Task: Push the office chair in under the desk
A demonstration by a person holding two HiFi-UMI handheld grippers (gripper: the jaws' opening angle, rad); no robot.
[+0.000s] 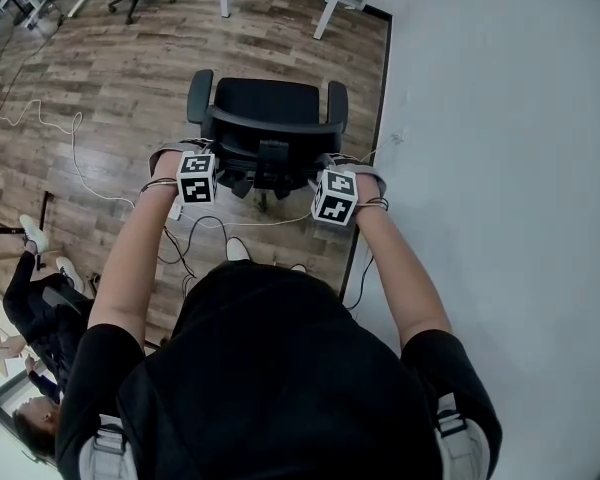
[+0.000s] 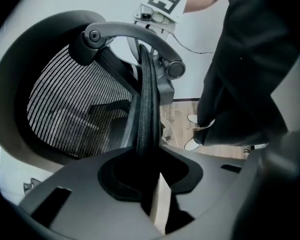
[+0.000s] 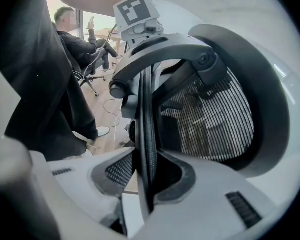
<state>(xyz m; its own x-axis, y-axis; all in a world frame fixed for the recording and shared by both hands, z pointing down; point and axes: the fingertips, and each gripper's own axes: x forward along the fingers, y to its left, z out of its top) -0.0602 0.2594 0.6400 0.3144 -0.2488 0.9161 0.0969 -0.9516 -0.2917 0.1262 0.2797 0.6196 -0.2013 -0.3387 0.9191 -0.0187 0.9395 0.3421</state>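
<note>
A black-shirted torso (image 1: 280, 368) and 2 bare forearms (image 1: 130, 258) fill the foreground of the head view, reaching down to a black, mesh-backed office chair (image 1: 268, 118) that is gripped from behind at 2 points. The left gripper (image 1: 202, 163) and the right gripper (image 1: 330, 183) are set at opposite ends of the thin black backrest rim (image 2: 146, 109) — a spread judged to keep the chair from swivelling while it is steered.

In the left gripper view the jaws are drawn nearly together, with the rim clamped edge-on between them. In the right gripper view the same narrow pinch is seen on the rim, with the dark mesh panel (image 3: 215, 119) to one side. Both tools are angled steeply down, so the push can be delivered through the top of the backrest.

The chair is seen on the brown wood-plank floor (image 1: 110, 78), seat turned away from the person. White legs (image 1: 332, 8), taken to be the desk's, stand ahead of it — well apart, so the task is judged under way but not finished. White cables (image 1: 75, 158) are trailed across the floor beside the chair and could be run over.
</note>
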